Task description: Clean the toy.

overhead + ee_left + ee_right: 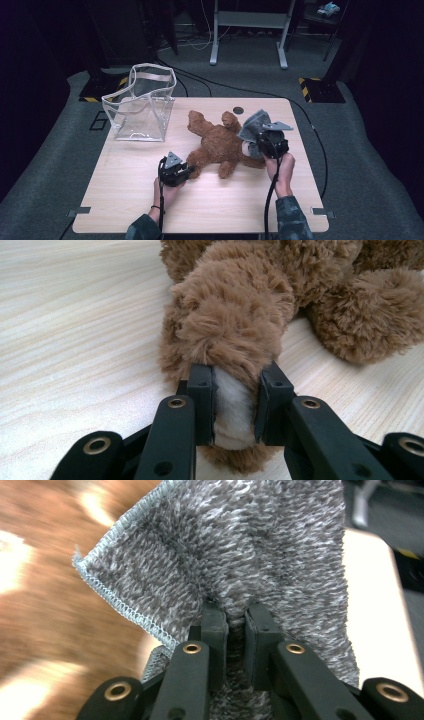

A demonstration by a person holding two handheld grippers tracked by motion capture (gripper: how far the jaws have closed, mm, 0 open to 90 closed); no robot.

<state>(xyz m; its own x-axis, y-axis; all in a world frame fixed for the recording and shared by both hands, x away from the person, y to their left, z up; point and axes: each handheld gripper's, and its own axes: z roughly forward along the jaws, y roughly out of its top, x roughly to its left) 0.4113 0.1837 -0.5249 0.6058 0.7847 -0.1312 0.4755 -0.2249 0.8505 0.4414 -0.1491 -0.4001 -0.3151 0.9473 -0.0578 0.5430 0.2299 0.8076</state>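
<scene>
Left gripper [234,407] clamped on the teddy bear [220,145] paw. Right gripper [235,630] pinching the grey cloth [250,555], held above the bear's head end.

No words, labels, brand names or numbers can be read anywhere. The one sign-like marking is yellow-and-black hazard striping on the floor [316,83], far beyond the claws.

— What colours did the toy have?
— The teddy bear [218,146] was shaggy brown, with a white patch on its paw.
— And the cloth?
— The towel [254,125] was mottled grey with pale blue stitched edging, above a light woodgrain tabletop [130,185].
</scene>
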